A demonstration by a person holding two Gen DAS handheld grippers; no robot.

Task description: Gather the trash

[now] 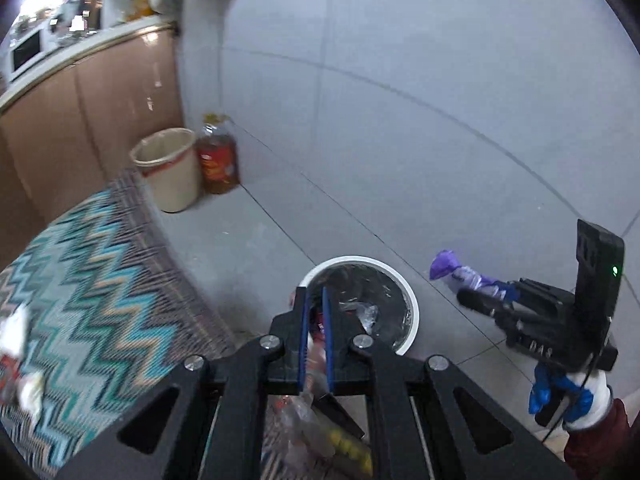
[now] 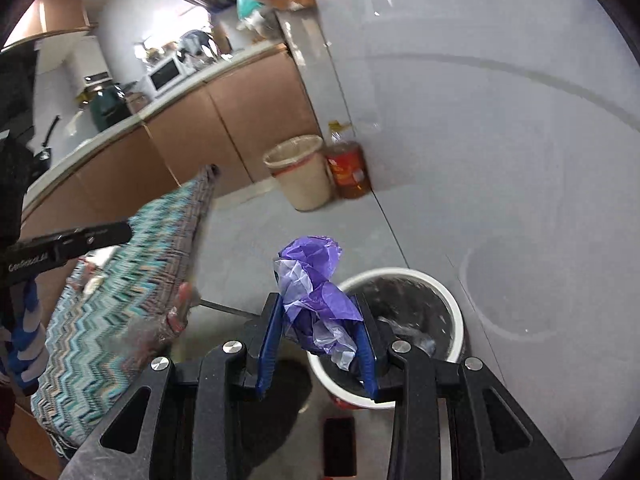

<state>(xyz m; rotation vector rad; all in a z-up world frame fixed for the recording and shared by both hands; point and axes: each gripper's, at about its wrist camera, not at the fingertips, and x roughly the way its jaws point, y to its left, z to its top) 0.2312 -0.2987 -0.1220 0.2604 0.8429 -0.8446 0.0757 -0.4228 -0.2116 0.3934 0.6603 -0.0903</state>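
Note:
A white-rimmed bin (image 1: 414, 312) with a black liner stands on the grey floor and holds some clear plastic. My left gripper (image 1: 313, 292) hangs over its near rim, shut on a thin clear wrapper (image 1: 298, 416) with red print that trails back under the jaws. To the right, a gloved hand (image 1: 576, 396) holds my right gripper (image 1: 480, 288). In the right wrist view the right gripper (image 2: 318, 300) is shut on a crumpled purple plastic bag (image 2: 312, 272), just left of the bin (image 2: 400, 271).
A table with a zigzag cloth (image 1: 100, 280) stands left of the bin, with crumpled scraps (image 1: 16, 328) on it. A beige lined bin (image 1: 168, 168) and an oil bottle (image 1: 218, 160) stand against the wall beside brown cabinets (image 1: 100, 100).

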